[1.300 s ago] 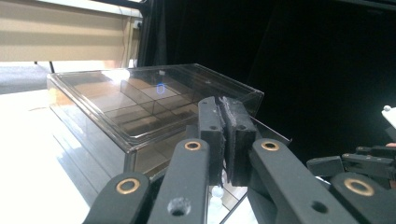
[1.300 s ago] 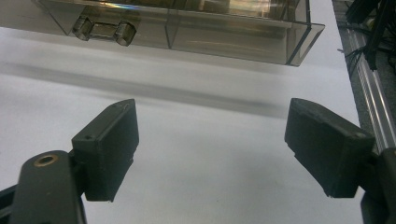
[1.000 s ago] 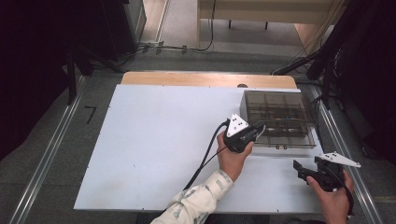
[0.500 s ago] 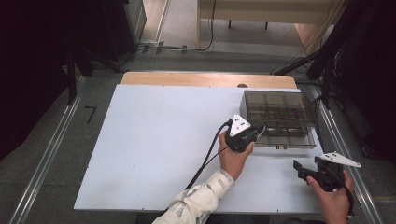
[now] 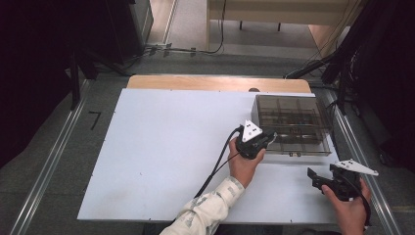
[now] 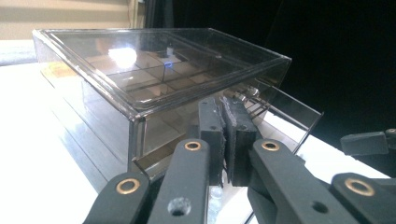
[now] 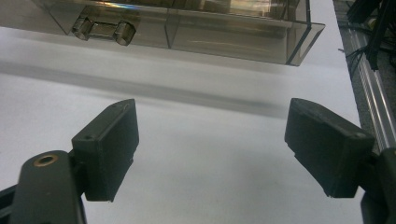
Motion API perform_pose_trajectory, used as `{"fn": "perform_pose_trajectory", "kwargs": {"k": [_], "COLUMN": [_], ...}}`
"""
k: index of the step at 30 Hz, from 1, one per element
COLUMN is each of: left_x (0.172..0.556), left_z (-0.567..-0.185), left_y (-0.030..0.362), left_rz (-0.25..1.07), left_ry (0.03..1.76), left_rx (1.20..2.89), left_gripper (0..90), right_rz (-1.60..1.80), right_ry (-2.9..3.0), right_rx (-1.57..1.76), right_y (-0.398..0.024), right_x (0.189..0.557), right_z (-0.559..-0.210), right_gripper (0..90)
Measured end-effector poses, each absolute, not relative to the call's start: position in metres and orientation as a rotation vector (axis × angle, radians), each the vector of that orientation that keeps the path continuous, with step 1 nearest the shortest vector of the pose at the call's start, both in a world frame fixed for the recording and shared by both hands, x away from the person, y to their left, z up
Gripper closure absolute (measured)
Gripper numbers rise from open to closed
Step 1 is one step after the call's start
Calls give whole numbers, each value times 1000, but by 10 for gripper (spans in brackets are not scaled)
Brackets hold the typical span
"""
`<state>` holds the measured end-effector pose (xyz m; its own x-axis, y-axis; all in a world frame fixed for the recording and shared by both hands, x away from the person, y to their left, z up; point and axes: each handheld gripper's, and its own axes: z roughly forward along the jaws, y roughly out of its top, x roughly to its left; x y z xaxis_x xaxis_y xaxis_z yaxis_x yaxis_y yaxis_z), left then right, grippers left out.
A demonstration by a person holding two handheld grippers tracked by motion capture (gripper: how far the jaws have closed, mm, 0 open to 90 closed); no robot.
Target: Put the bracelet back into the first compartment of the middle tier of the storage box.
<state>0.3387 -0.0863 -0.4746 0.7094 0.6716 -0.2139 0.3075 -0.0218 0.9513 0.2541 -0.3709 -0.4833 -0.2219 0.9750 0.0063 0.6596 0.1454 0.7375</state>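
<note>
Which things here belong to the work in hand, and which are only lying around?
In use: smoky clear compartment box, left gripper shut at its near corner, right gripper open nearby.
Lying about: floor cables, wooden board.

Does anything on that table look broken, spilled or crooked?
Nothing stands out. The smoky clear box sits flat and square at the table's far right, lid down. No spill shows on the white top.

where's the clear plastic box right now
In the high view the clear plastic box sits at the white table's far right, the shut left gripper at its front left corner.
</note>
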Motion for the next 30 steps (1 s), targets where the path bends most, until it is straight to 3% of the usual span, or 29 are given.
{"fn": "perform_pose_trajectory", "kwargs": {"k": [11,14,19,30], "left_x": [342,342,341,335], "left_z": [-480,-481,-481,-475], "left_y": [-87,-88,-88,-88], "left_rz": [342,341,341,379], "left_ry": [822,825,818,796], "left_rx": [1647,1653,1658,1678], "left_gripper": [872,782,750,587], "right_rz": [863,862,864,862], "right_ry": [1947,1946,1948,1947], "right_rx": [1560,1560,1558,1558], "right_y": [-371,-371,-371,-370], "right_x": [254,254,254,254], "right_z": [-483,-483,-483,-483], "right_gripper": [161,161,161,161]}}
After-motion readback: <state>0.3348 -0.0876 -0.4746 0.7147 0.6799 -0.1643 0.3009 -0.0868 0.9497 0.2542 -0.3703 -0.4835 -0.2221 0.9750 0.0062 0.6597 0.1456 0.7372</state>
